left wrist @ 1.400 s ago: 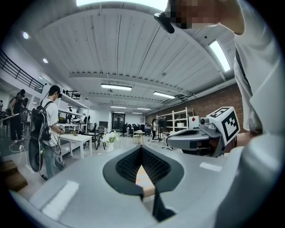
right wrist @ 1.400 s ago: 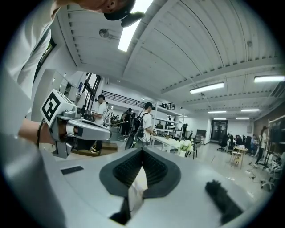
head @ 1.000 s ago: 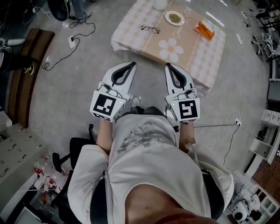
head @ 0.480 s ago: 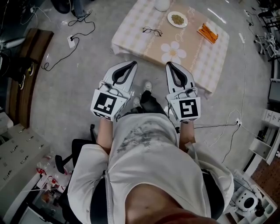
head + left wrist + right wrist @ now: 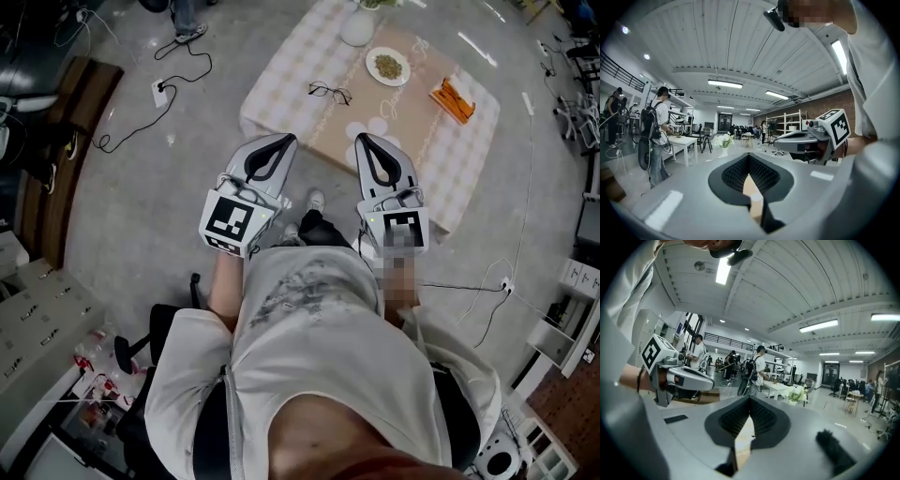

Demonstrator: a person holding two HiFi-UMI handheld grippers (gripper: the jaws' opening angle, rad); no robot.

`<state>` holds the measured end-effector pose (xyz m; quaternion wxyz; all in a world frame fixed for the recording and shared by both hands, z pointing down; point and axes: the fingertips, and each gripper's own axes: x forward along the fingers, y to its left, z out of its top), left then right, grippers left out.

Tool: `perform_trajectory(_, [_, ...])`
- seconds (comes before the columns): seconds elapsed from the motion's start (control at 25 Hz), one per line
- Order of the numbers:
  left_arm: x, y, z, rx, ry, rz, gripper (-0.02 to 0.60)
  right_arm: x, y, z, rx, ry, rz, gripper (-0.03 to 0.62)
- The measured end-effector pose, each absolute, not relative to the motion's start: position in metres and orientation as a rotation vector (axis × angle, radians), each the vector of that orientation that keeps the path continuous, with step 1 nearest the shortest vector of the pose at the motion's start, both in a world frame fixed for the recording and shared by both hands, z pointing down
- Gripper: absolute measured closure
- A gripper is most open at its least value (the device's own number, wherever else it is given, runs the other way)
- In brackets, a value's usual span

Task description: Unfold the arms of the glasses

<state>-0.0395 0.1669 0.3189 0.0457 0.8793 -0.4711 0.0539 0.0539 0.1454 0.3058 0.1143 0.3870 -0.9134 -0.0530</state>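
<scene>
1. Table and glasses (image 5: 329, 91) sit lower in the head view than a second ago. The person has walked closer with both grippers held out in front.
2. The left gripper (image 5: 279, 141) and the right gripper (image 5: 366, 141) are each closed tip to tip with nothing between the jaws. They point side by side toward the near edge of the table (image 5: 281, 89).
3. The glasses lie on the checked cloth towards the table's left side, well apart from both grippers. A plate (image 5: 387, 66), a white vase (image 5: 357, 26) and an orange item (image 5: 453, 97) stand further right.
4. Neither gripper is opened for a grasp, so arriving like this would likely push the thin frame along the cloth, not pick it up. A hard pinch could also bend an arm or smear a lens (the frame looks light and wiry).
5. The glasses are too small to tell whether their arms are folded. Neither gripper view shows them, only the hall beyond, and the vase is cut off at the top edge.
</scene>
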Motion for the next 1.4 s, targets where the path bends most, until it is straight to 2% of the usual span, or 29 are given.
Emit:
perform_trajectory(0.88, [-0.022, 0.086, 0.315, 2.642, -1.525, 0.219, 0.572, 0.074, 0.062, 0.311, 1.044, -2.718, -0.136, 0.577])
perform_trajectory(1.4, [-0.029, 0.023, 0.332, 2.69, -1.394, 0.214, 0.572, 0.068, 0.009, 0.331, 1.132, -2.629, -0.096, 0.577])
